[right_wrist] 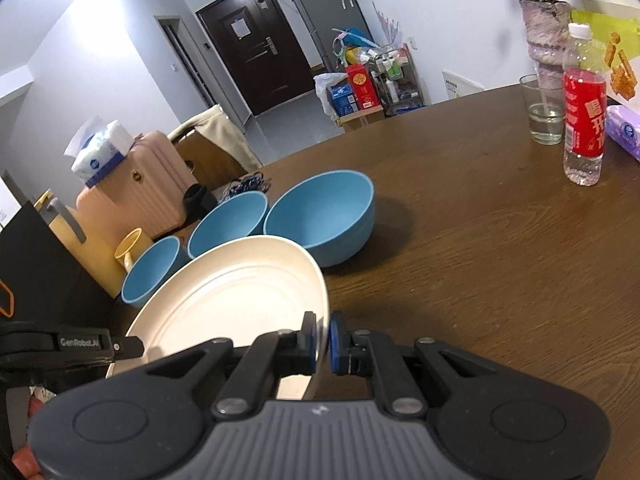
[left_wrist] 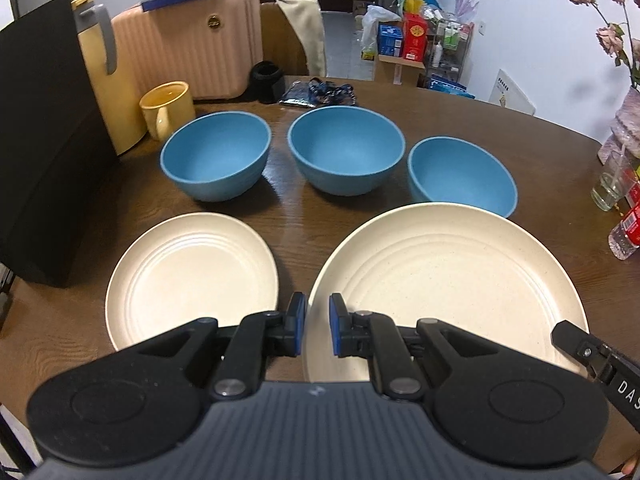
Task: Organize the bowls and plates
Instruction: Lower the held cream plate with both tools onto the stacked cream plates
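Three blue bowls stand in a row on the wooden table: left (left_wrist: pixel 216 154), middle (left_wrist: pixel 346 148), right (left_wrist: pixel 462 176). In front lie a small cream plate (left_wrist: pixel 192 276) and a large cream plate (left_wrist: pixel 444 284). My left gripper (left_wrist: pixel 318 326) straddles the large plate's left rim, jaws nearly closed on it. My right gripper (right_wrist: pixel 323 342) is shut on the same large plate's right rim (right_wrist: pixel 240 292), which is tilted up; its tip shows in the left wrist view (left_wrist: pixel 580 344). The bowls also show in the right wrist view (right_wrist: pixel 320 216).
At the left are a black box (left_wrist: pixel 44 152), a yellow kettle (left_wrist: pixel 108 80), a yellow mug (left_wrist: pixel 168 110) and a pink suitcase (left_wrist: pixel 192 48). A glass (right_wrist: pixel 544 110), a water bottle (right_wrist: pixel 582 108) and a vase (right_wrist: pixel 546 32) stand at the right.
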